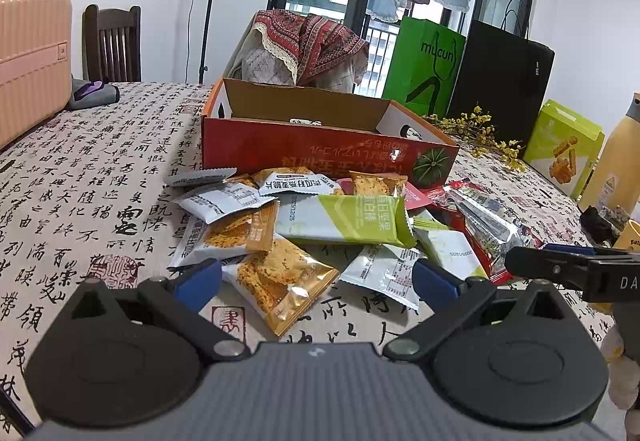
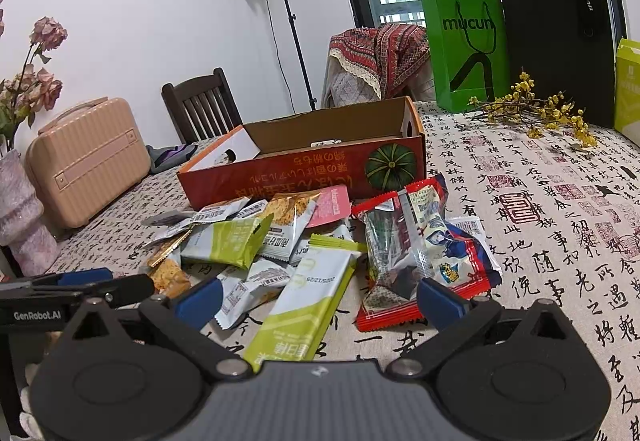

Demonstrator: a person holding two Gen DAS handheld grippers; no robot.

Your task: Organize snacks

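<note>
Snacks (image 1: 320, 229) piled loose; orange box (image 1: 320, 149) behind.

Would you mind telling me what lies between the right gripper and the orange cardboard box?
The heap of snack packets lies there, a green-and-white bar nearest the right gripper and red packets beside it. The right wrist view shows this up to the orange box.

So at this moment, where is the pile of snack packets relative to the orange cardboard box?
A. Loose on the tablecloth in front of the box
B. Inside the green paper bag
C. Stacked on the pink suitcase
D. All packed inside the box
A: the snack packets lie scattered on the tablecloth in front of the orange cardboard box, and both hand-held grippers, left and right, are open and hold nothing.
</note>
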